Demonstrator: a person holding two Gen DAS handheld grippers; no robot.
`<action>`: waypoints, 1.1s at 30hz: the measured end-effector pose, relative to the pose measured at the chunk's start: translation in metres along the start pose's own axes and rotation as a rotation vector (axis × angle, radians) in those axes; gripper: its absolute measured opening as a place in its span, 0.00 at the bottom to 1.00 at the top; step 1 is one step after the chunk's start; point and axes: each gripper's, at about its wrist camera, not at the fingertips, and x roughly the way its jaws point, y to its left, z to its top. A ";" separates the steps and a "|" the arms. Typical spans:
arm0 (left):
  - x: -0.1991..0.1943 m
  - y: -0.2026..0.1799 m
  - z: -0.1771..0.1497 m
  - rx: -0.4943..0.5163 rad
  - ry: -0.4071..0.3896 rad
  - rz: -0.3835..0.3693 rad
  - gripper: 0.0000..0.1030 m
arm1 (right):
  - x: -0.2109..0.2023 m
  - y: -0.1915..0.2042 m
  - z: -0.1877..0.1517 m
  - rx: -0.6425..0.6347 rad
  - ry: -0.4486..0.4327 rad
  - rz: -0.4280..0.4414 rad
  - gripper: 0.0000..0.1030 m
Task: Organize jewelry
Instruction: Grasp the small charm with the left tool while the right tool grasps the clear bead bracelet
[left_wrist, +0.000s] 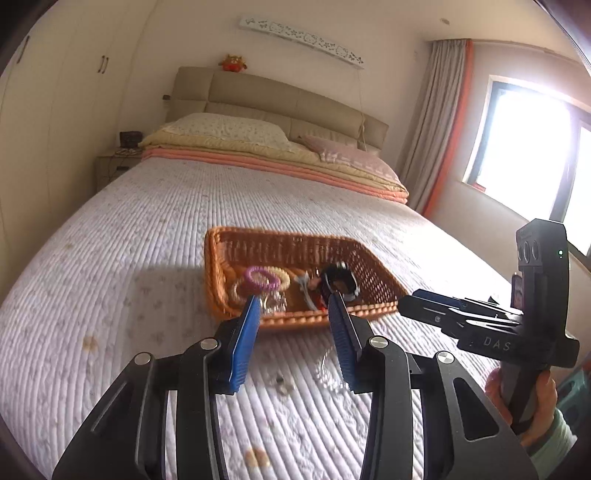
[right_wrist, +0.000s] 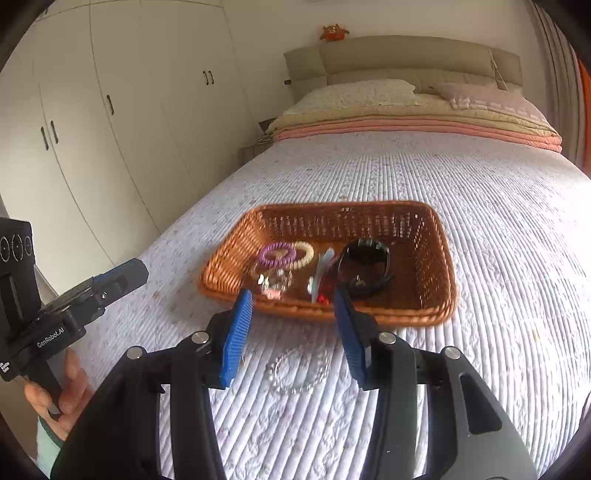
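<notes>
Left gripper (left_wrist: 293, 301) stood wide open, empty, above the quilt just short of the wicker basket (left_wrist: 218, 273). Right gripper (right_wrist: 293, 295) was likewise wide open and empty, poised over a clear bead bracelet (right_wrist: 297, 371) lying on the bedspread (right_wrist: 498, 258) just in front of the basket. Inside the basket lay a purple coil hair tie (right_wrist: 276, 254), a cream coil tie (right_wrist: 304, 254), a small clear trinket (right_wrist: 275, 280), a pale hair clip (right_wrist: 320, 273) and black sunglasses (right_wrist: 364, 266). A small dark piece (left_wrist: 280, 382) lay on the quilt; blurred, unidentified.
</notes>
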 end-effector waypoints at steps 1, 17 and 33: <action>0.000 0.001 -0.005 -0.009 0.008 -0.003 0.36 | 0.002 0.001 -0.006 0.000 0.010 -0.005 0.42; 0.069 0.020 -0.055 -0.048 0.280 -0.005 0.34 | 0.077 -0.020 -0.052 0.081 0.202 -0.123 0.29; 0.102 0.002 -0.062 0.033 0.340 0.059 0.30 | 0.078 -0.047 -0.052 0.081 0.211 -0.235 0.07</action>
